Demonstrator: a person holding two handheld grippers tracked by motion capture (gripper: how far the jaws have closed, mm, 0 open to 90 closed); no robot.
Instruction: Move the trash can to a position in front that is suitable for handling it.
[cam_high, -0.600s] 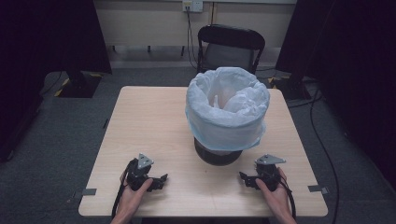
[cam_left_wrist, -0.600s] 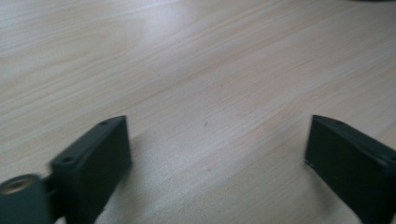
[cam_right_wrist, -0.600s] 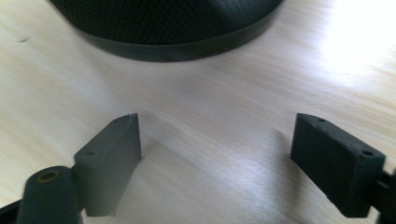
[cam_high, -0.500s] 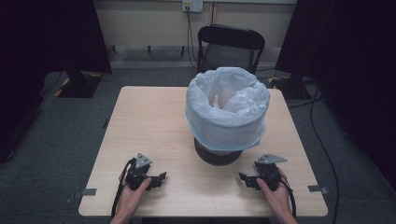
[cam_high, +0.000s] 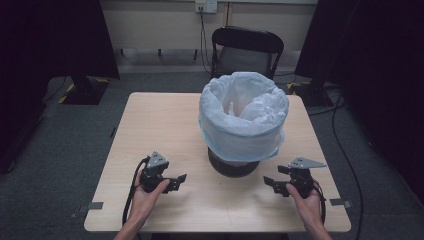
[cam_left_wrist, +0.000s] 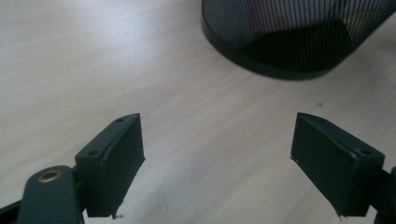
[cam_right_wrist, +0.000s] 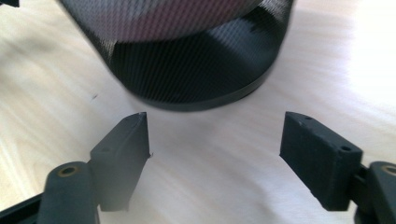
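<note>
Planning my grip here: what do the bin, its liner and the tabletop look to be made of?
Bin: likely black metal mesh, matte; a fine see-through grid above a solid base ring.
Liner: thin plastic film, whitish-blue, crinkled and folded over the rim.
Tabletop: pale wood or wood-look laminate, smooth; grain streaks show.

Bin (cam_high: 234, 162) stands mid desk (cam_high: 160, 120), bag (cam_high: 243, 117) in it; left hand-held gripper (cam_high: 177, 181) and right hand-held gripper (cam_high: 270, 184) flank it in front; chair (cam_high: 247, 52) behind desk.
</note>
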